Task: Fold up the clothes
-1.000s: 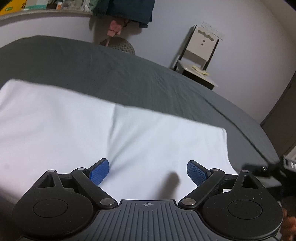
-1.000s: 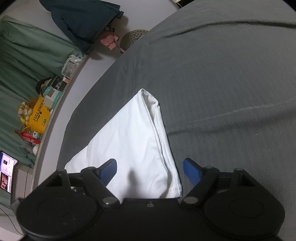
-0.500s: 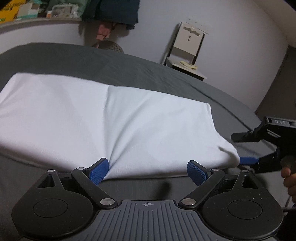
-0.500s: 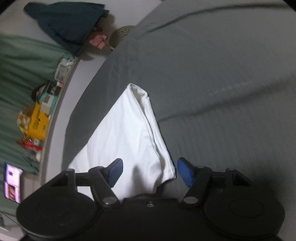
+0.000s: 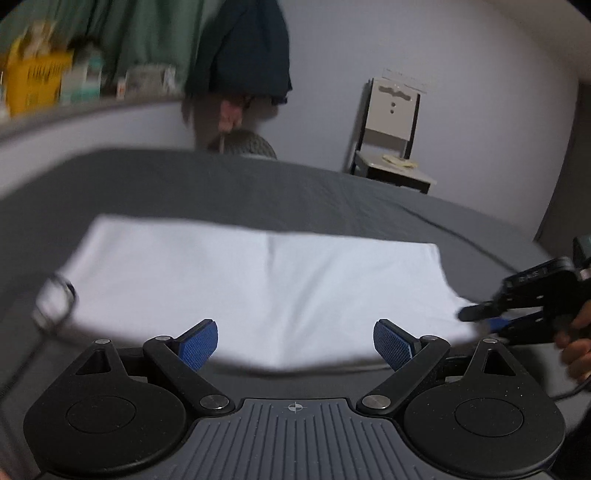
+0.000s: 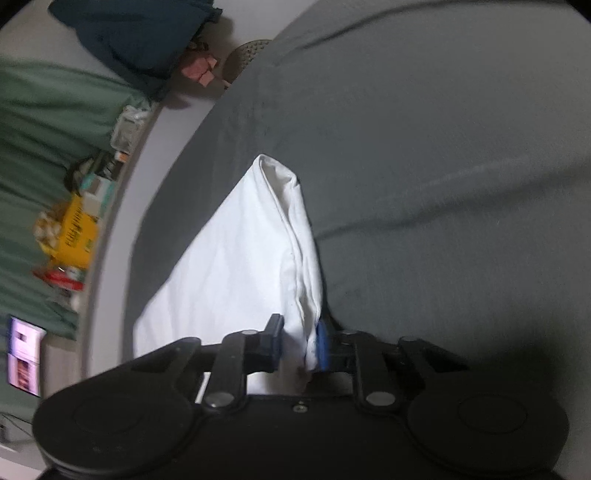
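While the folded white cotton garment is lying across the grey bedsheet, its long axis side to side, the right gripper is pinching its near-right corner; the left gripper is hovering spread just short of the near edge.

This was a bedroom in a home. A bed under a dark grey sheet filled the near and middle ground. Beyond it, a green curtain hung far left above a ledge cluttered with boxes, a dark garment hung on the wall, and a small wooden chair stood far right.
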`<action>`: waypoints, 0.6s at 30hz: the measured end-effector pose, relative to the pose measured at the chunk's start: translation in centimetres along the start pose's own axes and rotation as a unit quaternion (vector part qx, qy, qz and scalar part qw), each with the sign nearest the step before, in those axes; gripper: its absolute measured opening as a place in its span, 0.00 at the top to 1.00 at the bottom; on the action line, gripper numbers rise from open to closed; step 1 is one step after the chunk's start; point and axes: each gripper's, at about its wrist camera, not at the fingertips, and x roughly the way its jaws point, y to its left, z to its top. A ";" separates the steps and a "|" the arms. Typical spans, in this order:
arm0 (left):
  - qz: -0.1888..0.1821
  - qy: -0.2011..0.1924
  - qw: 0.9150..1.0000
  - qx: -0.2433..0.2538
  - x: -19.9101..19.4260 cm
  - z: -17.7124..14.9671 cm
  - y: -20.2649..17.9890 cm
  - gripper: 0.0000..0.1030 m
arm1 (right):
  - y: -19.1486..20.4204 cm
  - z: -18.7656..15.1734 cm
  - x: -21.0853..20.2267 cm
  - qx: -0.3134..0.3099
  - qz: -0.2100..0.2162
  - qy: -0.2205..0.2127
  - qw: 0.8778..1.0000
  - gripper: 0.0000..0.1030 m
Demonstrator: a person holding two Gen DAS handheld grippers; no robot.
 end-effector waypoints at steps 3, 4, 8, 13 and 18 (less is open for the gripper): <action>0.044 -0.019 0.998 -0.030 -1.6 1.0 2.5 0.10 | 1.8 -0.2 -0.9 -0.037 0.003 -0.024 0.999 0.87; 0.060 -0.022 0.997 -0.036 -1.9 1.3 3.5 0.10 | 2.9 -0.3 -1.4 -0.060 0.002 -0.037 0.998 0.87; 0.135 -0.039 0.989 -0.042 -3.3 3.0 7.3 0.10 | 8.3 -1.3 -3.5 -0.150 -0.003 -0.092 0.984 0.88; 0.193 -0.070 0.976 -0.072 -5.7 5.7 12.2 0.10 | 15.8 -3.0 -3.0 -0.202 -0.001 -0.120 0.972 0.88; 0.176 -0.082 0.970 -0.149 -6.1 5.4 15.7 0.10 | 25.1 -5.7 -0.1 -0.298 0.016 -0.100 0.949 0.88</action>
